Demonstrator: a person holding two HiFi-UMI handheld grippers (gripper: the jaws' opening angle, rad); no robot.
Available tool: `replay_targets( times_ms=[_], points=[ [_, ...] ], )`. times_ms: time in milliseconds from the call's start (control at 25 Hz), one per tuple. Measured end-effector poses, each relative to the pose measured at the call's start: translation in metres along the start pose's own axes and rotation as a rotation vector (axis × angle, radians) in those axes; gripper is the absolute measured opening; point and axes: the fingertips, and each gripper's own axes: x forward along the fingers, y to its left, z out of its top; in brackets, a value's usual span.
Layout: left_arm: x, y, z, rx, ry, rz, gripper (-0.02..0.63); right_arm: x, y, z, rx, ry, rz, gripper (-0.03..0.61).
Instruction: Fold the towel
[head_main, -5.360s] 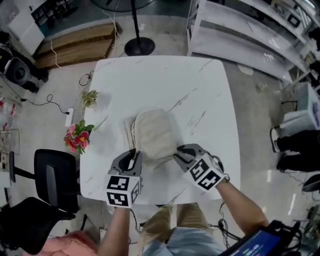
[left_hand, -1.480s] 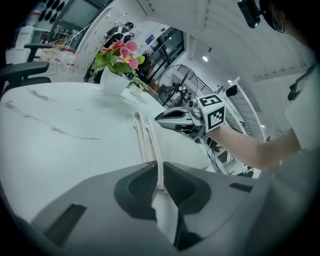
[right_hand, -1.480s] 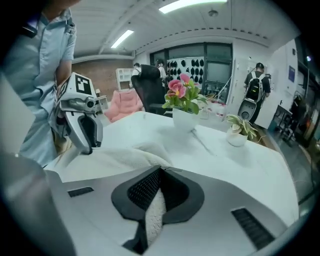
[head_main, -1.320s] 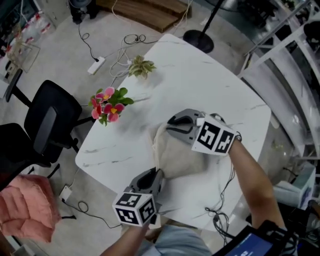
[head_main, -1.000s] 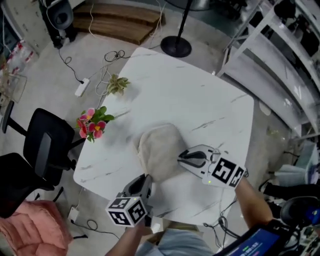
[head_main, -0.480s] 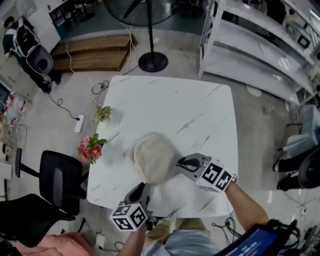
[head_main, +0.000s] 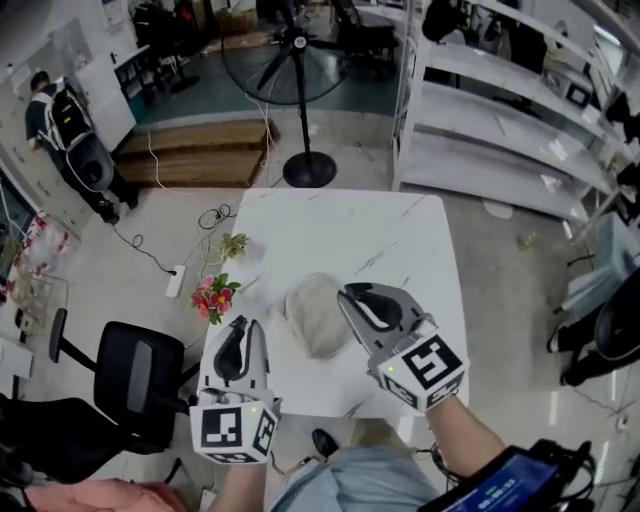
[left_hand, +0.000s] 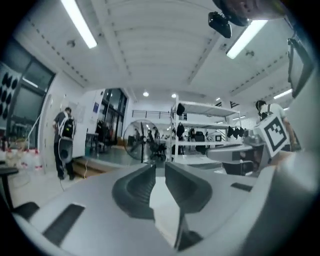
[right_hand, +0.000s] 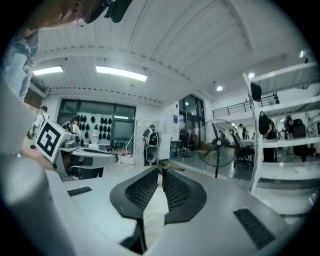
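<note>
Overhead, the towel (head_main: 318, 315) lies alone in a rounded, cream-coloured heap on the white marble table (head_main: 340, 225). It sits a little nearer the tabletop's near edge than its far one, and nothing grips it.

The person holds both tools above the table and aims them level out into the room. The left gripper (head_main: 238, 326) hangs over the near left corner of the tabletop. Its jaws have just been opening and stand a narrow gap apart with nothing between them. The right gripper (head_main: 350, 296) hangs over the towel's right side in the head view. Its jaws have also just been opening, to a thin slit, and they are empty too. Each gripper view catches the other tool's marker cube at its edge.

A pot of pink flowers (head_main: 213, 297) stands at the tabletop's left edge, with a small green plant (head_main: 232, 244) farther along that edge. Beyond the far edge stands a floor fan (head_main: 297, 45), with white shelving (head_main: 500, 110) to its right. A black office chair (head_main: 135, 375) sits off the near left corner, and a person with a backpack (head_main: 48, 100) stands at the far left wall.
</note>
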Motion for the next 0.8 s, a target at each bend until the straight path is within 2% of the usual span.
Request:
replay_targets(
  times_ms=[120, 280, 560, 800],
  points=[
    [-0.009, 0.004, 0.061, 0.050, -0.114, 0.025, 0.056, -0.004, 0.018, 0.044, -0.097, -0.095, -0.054, 0.019],
    [-0.022, 0.000, 0.096, 0.100, -0.185, 0.034, 0.026, -0.011, 0.028, 0.071, -0.130, -0.159, -0.115, 0.014],
    [-0.029, -0.011, 0.095, 0.085, -0.193, 0.013, 0.009, -0.021, 0.036, 0.080, -0.164, -0.185, -0.142, 0.014],
    [-0.032, -0.013, 0.099, 0.102, -0.208, 0.014, 0.009, -0.023, 0.036, 0.080, -0.179, -0.188, -0.156, 0.012]
  ],
)
